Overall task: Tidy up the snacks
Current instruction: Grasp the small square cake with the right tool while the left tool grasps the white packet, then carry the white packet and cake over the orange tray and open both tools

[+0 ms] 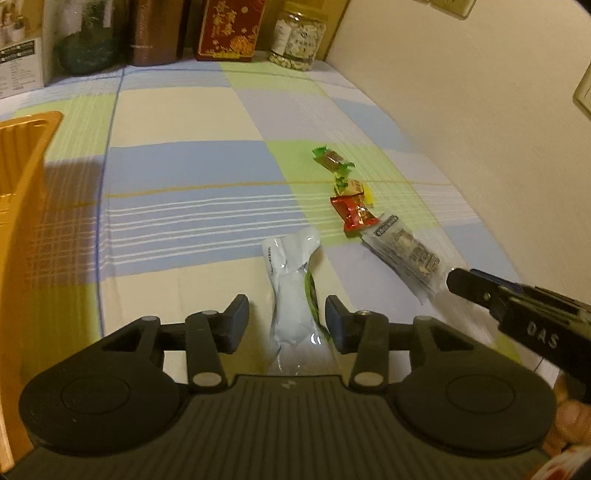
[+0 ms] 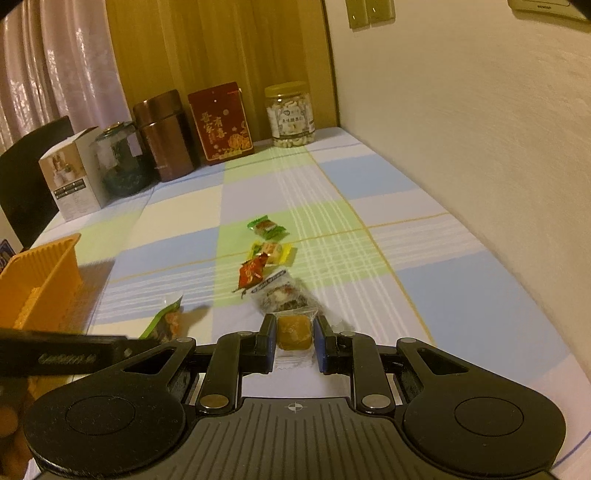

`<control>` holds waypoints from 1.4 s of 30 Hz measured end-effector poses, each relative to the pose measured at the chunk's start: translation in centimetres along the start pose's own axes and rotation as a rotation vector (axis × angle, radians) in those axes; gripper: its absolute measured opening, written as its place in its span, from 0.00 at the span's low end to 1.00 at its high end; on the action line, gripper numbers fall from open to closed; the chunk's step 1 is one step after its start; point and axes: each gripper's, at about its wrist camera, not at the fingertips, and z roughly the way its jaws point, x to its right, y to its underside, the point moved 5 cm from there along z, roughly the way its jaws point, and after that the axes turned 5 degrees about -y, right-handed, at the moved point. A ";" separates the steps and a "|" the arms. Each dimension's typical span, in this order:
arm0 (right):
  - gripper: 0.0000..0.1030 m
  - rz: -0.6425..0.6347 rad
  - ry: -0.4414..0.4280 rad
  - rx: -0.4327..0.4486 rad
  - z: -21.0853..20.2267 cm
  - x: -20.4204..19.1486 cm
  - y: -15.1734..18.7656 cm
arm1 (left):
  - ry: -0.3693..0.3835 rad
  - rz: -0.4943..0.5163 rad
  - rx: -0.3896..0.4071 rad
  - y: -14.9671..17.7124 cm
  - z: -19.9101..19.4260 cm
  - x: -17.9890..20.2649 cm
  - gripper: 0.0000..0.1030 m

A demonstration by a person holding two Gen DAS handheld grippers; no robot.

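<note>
A: Left gripper [image 1: 287, 321]: jaws apart astride a white pack [image 1: 293, 295]. Right gripper [image 2: 294, 341]: jaws nearly touching a brown sweet [image 2: 293, 332], not clearly clamped.

B: Progress?

A: Early, I'd judge. Four snacks [image 2: 264, 264] lie toward the worktop's right edge; the orange bin [image 2: 40, 284] waits at the left.

Home dining nook: checked tablecloth [image 2: 369, 192], nut jar [image 2: 290, 114], curtain [image 2: 55, 62].

Checked tablecloth [image 2: 424, 288] in blue, green and cream, pushed against a textured cream wall [image 2: 480, 122], wood-panelled wall [image 2: 221, 44] behind, pale pink curtain [image 2: 55, 62] at left, wall switch plate [image 2: 371, 13] above, lit in warm, dim indoor light
</note>
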 end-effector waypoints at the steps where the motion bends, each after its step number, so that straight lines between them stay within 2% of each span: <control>1: 0.21 0.001 0.001 -0.001 0.0 0.0 0.1 | -0.001 0.008 -0.003 -0.1 0.2 0.2 0.40; 3: 0.21 0.000 0.002 -0.003 -0.1 0.0 0.2 | -0.015 0.033 0.002 -0.1 0.4 0.6 0.37; 5: 0.21 -0.005 0.001 -0.005 -0.2 -0.2 0.2 | -0.028 0.052 0.003 -0.1 0.4 0.8 0.24; 13: 0.21 -0.015 -0.009 0.005 -1.5 -1.0 -0.1 | -0.041 0.052 0.004 0.8 -1.8 0.9 0.23; 24: 0.21 -0.010 -0.028 0.026 -6.1 -3.5 -1.0 | -0.027 -0.005 0.071 1.9 -9.9 0.5 0.23; 35: 0.21 -0.033 -0.076 0.059 -11.2 -8.2 -1.2 | -0.033 -0.066 0.137 3.5 -17.5 -0.8 0.23; 42: 0.21 -0.066 -0.121 0.065 -13.1 -11.7 -0.6 | -0.063 -0.076 0.176 4.4 -21.1 -2.2 0.23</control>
